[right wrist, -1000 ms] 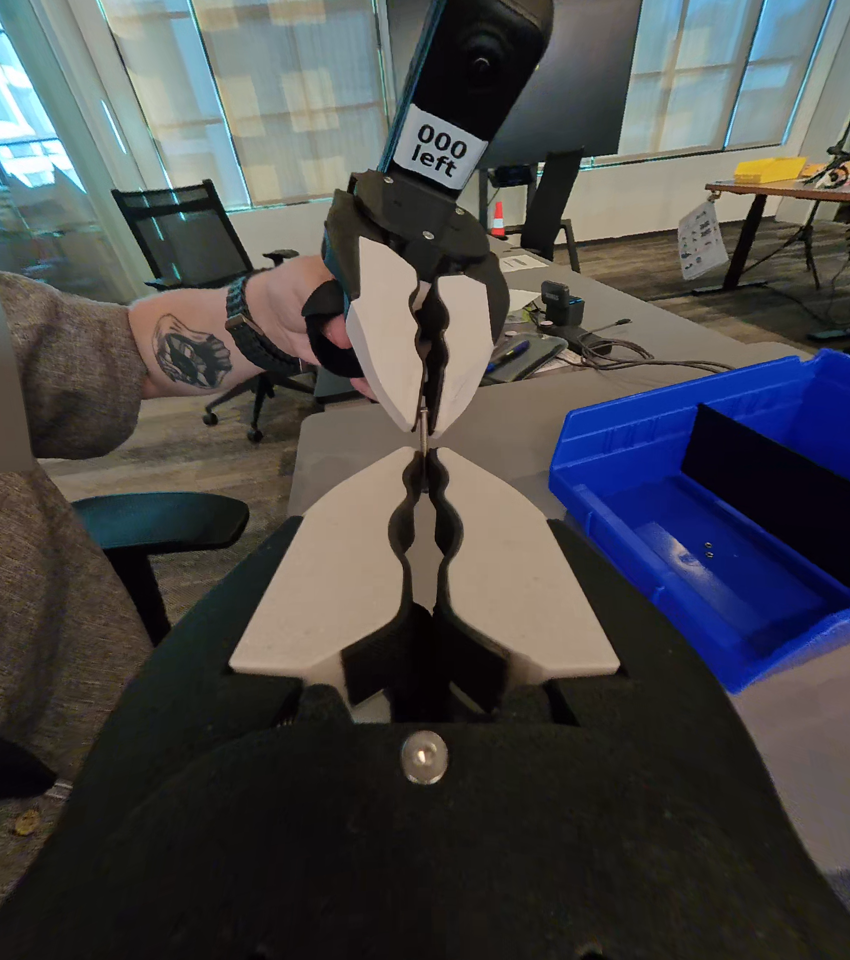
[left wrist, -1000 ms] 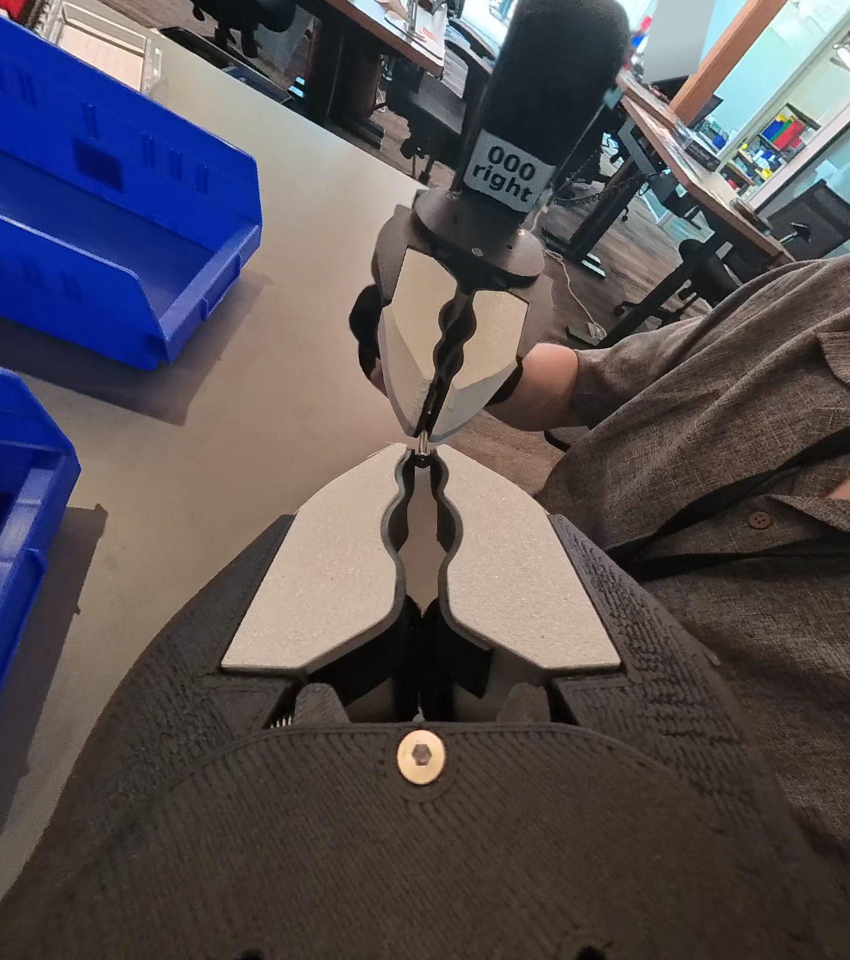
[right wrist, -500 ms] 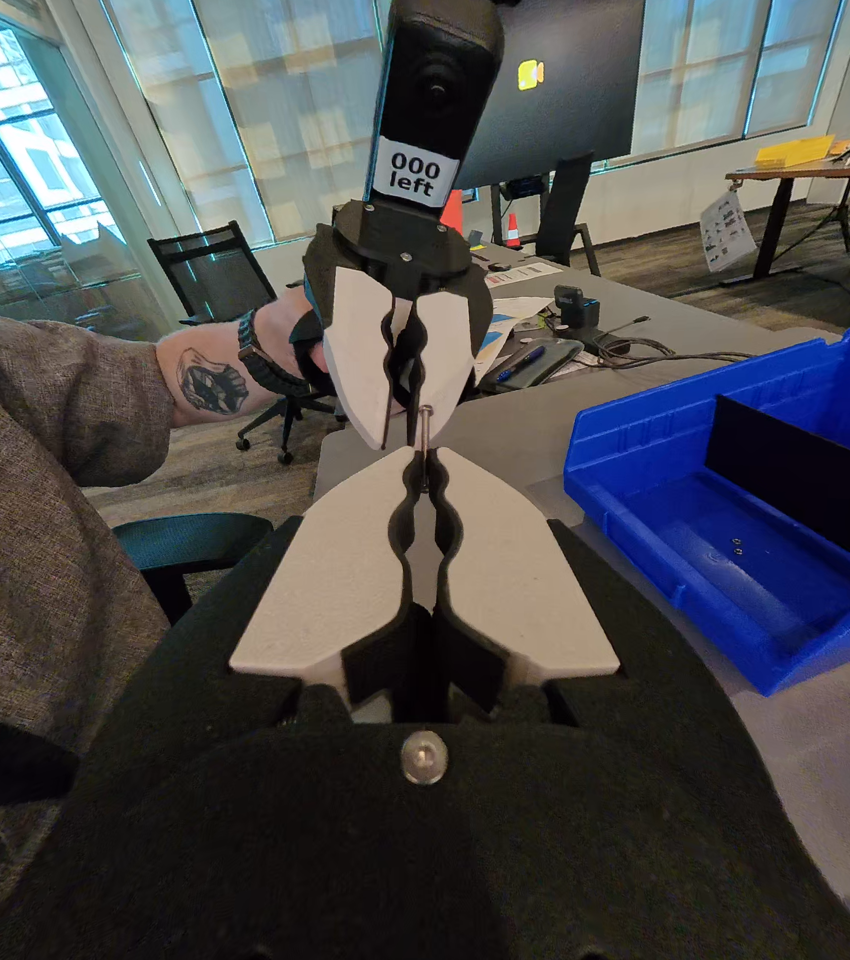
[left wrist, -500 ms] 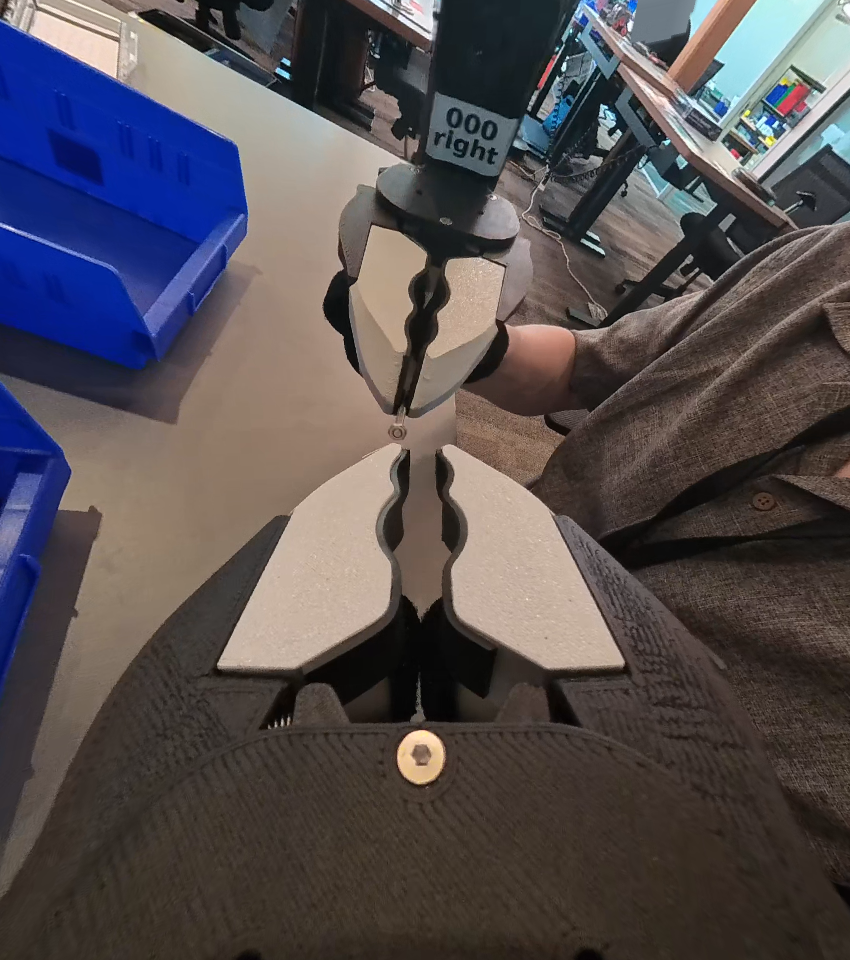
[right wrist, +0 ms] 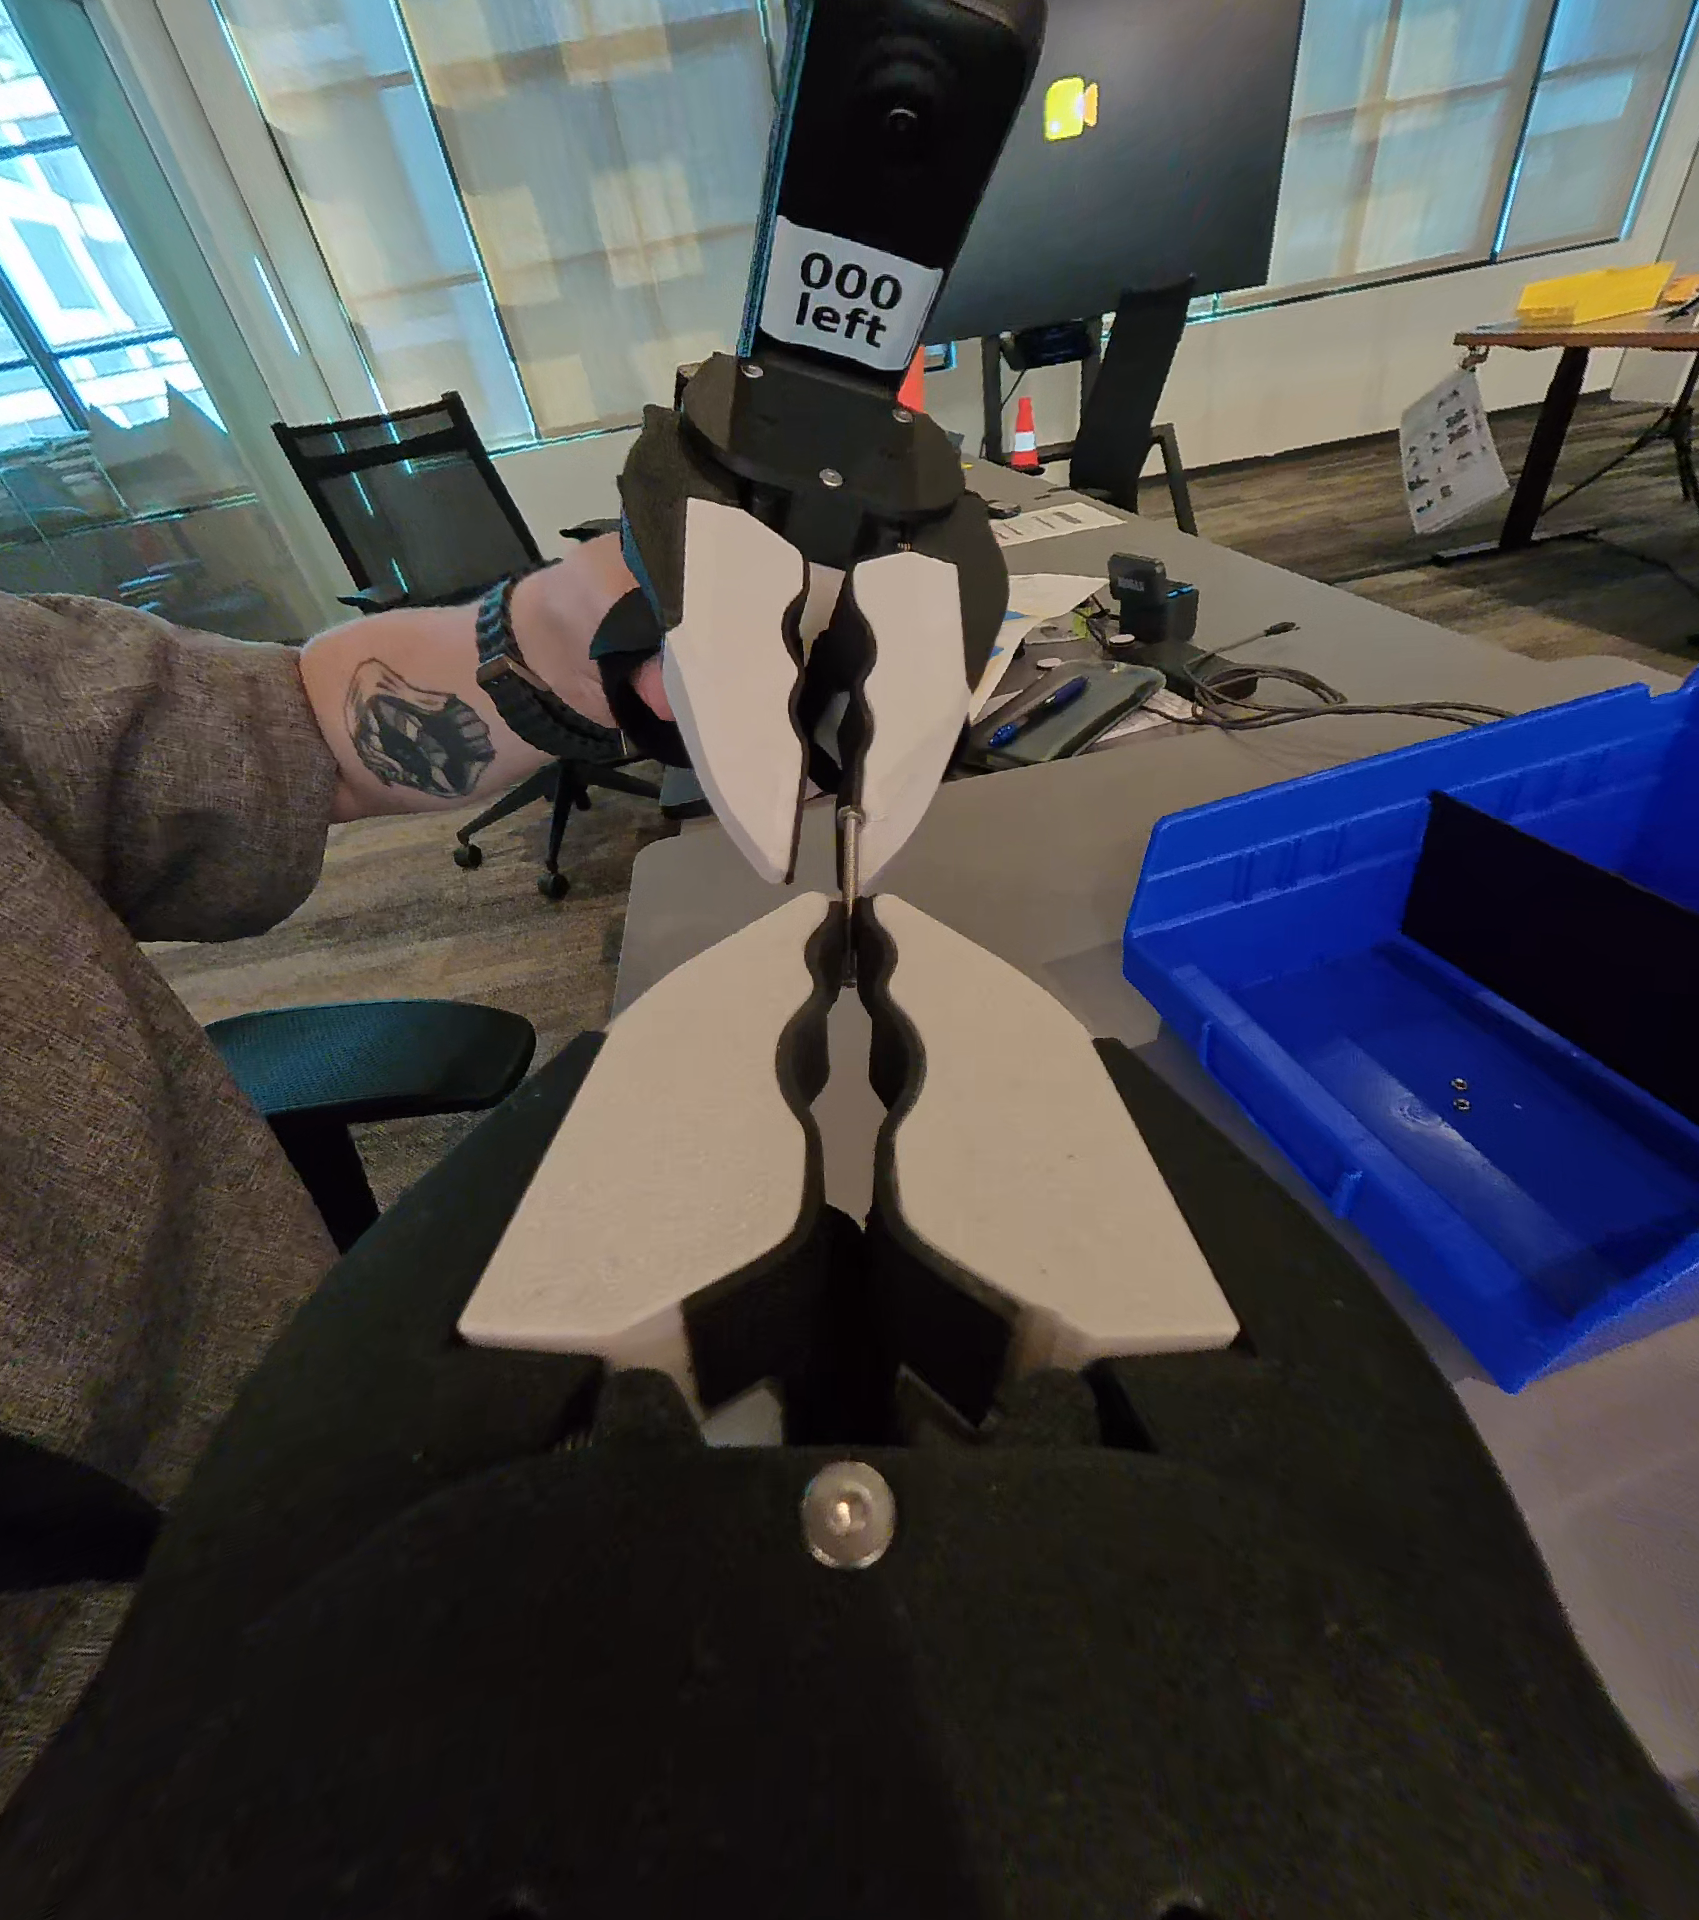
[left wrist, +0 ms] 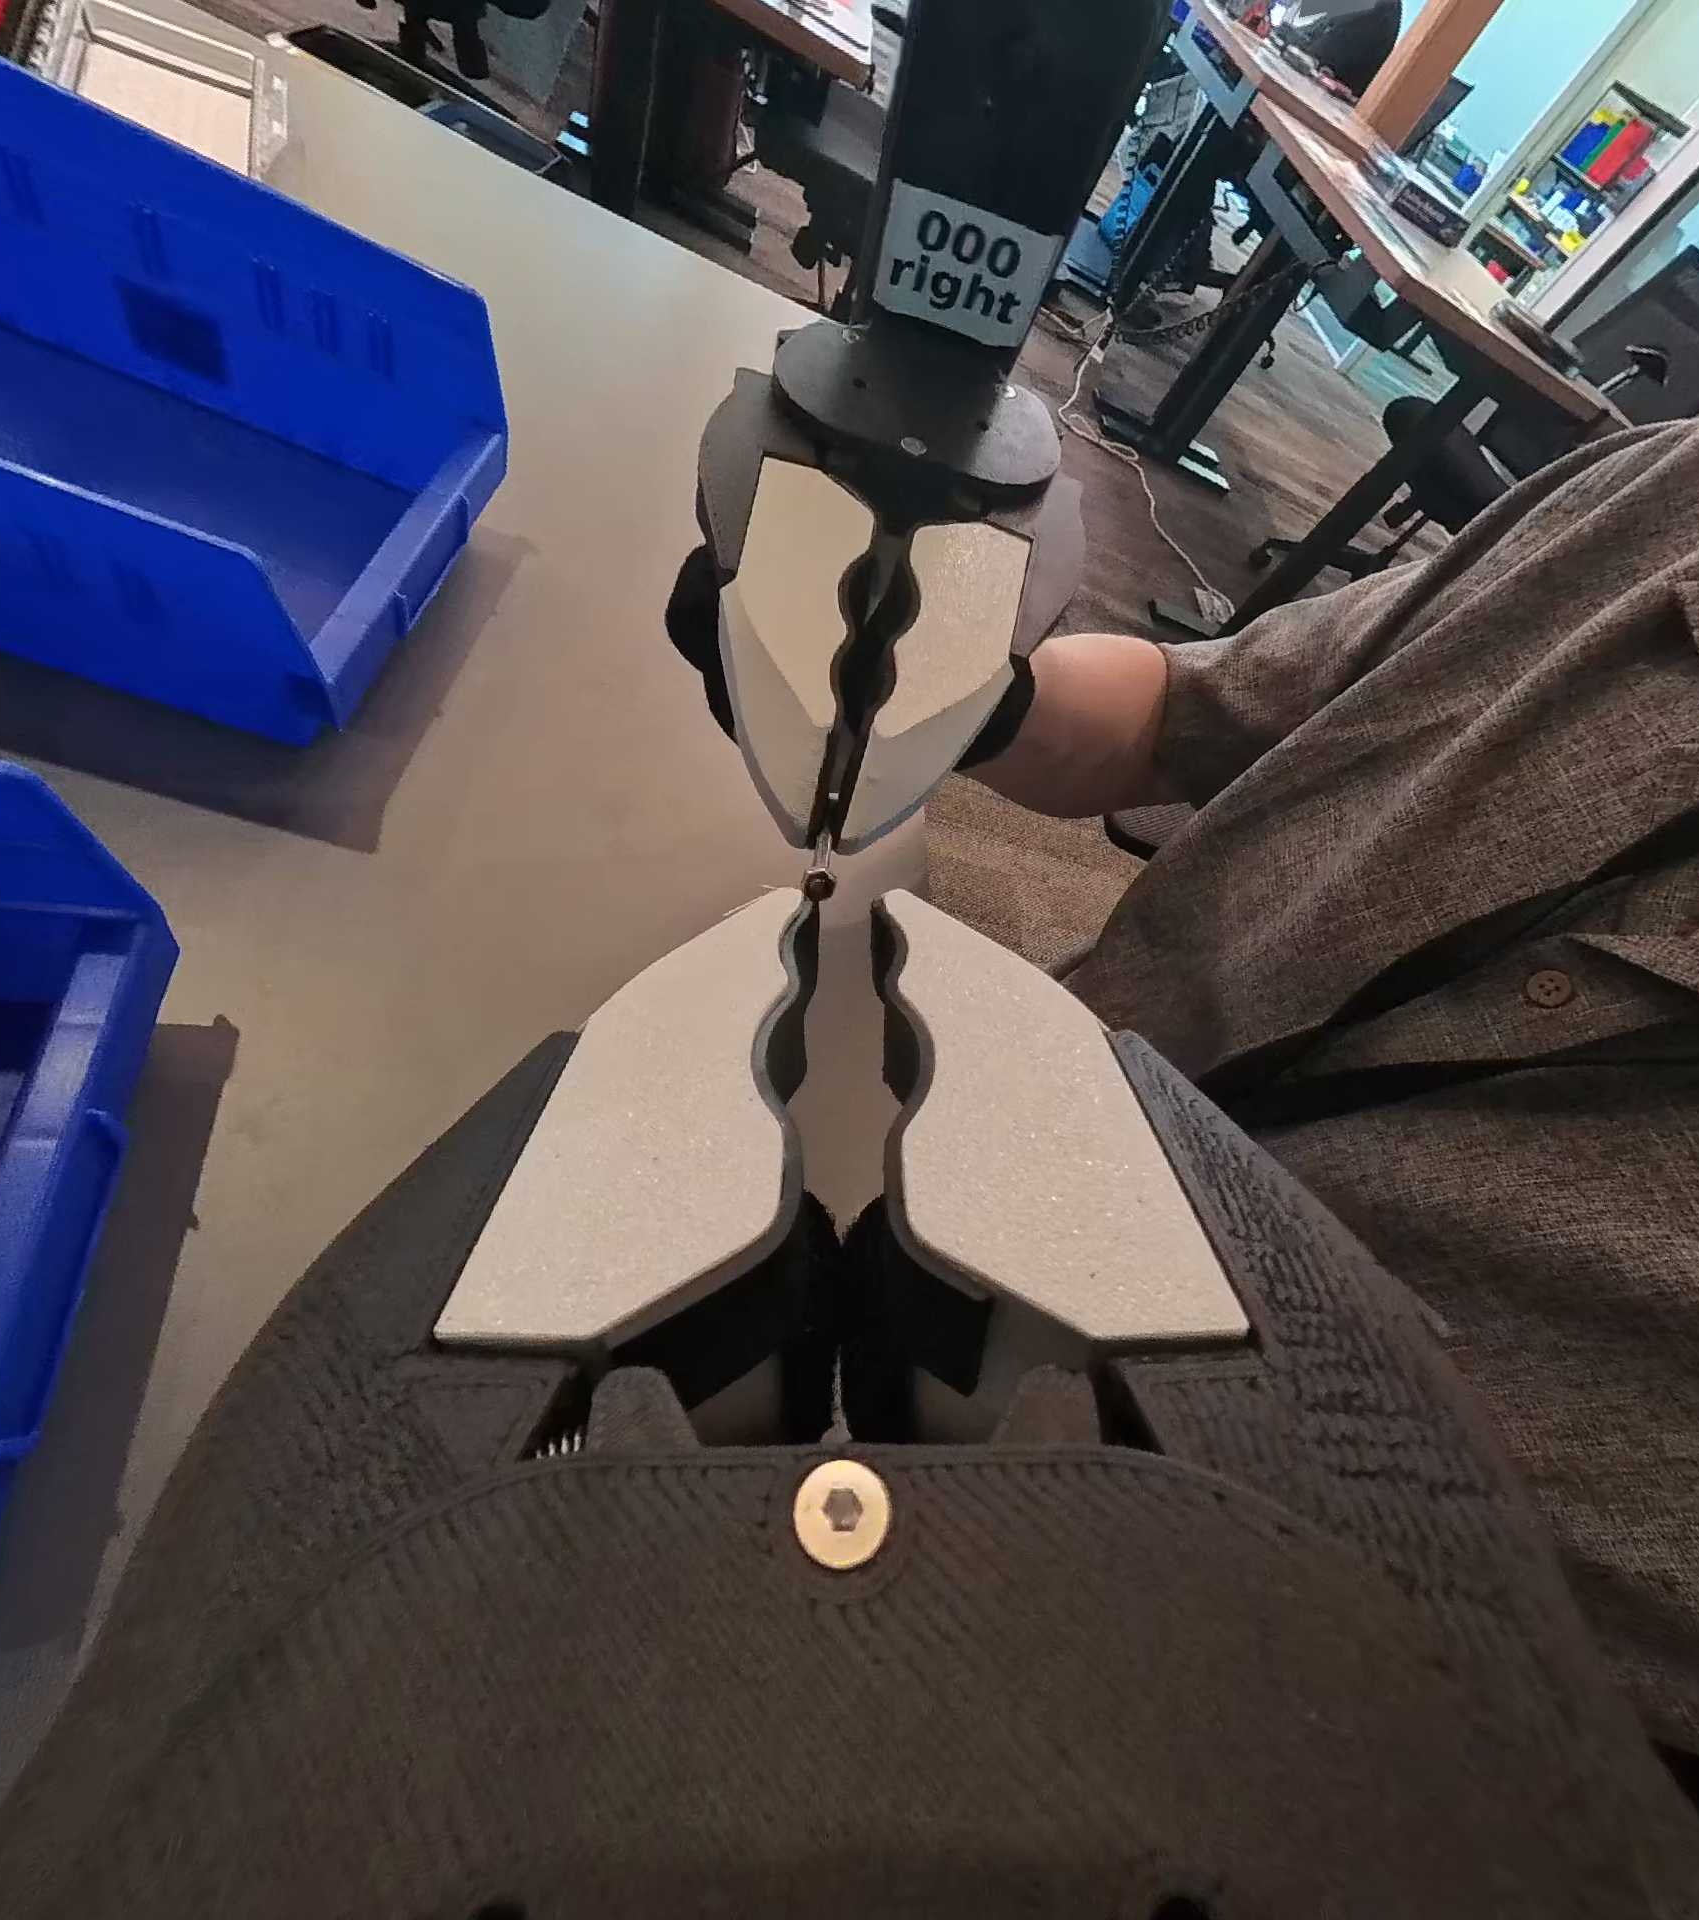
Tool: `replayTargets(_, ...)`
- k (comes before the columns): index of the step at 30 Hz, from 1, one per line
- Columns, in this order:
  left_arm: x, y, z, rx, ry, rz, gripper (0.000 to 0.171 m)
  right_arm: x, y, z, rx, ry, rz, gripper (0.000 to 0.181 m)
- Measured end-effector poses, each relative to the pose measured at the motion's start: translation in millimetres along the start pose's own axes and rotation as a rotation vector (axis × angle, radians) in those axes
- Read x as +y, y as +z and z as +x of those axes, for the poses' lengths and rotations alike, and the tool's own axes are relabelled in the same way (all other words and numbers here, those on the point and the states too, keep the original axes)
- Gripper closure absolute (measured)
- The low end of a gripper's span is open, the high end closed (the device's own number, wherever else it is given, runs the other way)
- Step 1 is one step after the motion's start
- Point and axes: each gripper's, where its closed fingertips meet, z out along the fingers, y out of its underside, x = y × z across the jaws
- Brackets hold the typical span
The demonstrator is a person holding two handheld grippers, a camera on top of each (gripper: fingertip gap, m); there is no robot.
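The left gripper has its fingers spread, holding nothing, above the grey counter. Facing it, the right gripper pinches a thin screw, beside a blue bin.

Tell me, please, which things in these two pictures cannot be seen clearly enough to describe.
- Bolt in the right gripper: its gripped end is hidden between the fingers, right wrist view.
- Nut on the bolt's tip: too small to show thread engagement, left wrist view.
- Two specks in the blue bin: too small to identify.
- Near blue bin: cut off by the left edge.
- Left gripper: open, empty.
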Motion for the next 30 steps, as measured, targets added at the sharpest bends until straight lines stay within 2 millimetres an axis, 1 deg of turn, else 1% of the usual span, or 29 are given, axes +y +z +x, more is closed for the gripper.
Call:
replayTargets(6,-0.6,0.7,1.5,0.003,0.016,-0.007,0.161,-0.2,-0.8,-0.8,0.000,-0.003,-0.005,0.179)
replayTargets(14,-5.2,2.4,5.3,0.003,0.026,0.006,0.146,3.5,1.3,-0.8,0.010,-0.015,-0.026,0.179)
replayTargets(17,-5.8,2.9,7.1,0.009,0.016,0.011,0.138,4.4,0.9,1.0,0.013,-0.008,-0.025,0.179)
replayTargets(21,-7.5,1.3,7.6,0.022,-0.006,0.034,0.135,6.5,2.6,0.9,0.011,-0.004,-0.036,0.179)
replayTargets(23,-9.1,-0.8,4.8,0.009,-0.008,0.047,0.134,7.5,3.6,-0.2,0.007,-0.004,-0.039,0.179)
replayTargets(27,-7.6,-2.7,0.7,-0.008,-0.016,0.051,0.129,1.8,1.6,-1.6,0.005,-0.005,-0.016,0.179)
replayTargets(30,-3.2,-0.1,2.7,-0.002,-0.015,0.035,0.129,-3.7,-1.8,1.7,0.019,-0.013,-0.003,0.179)
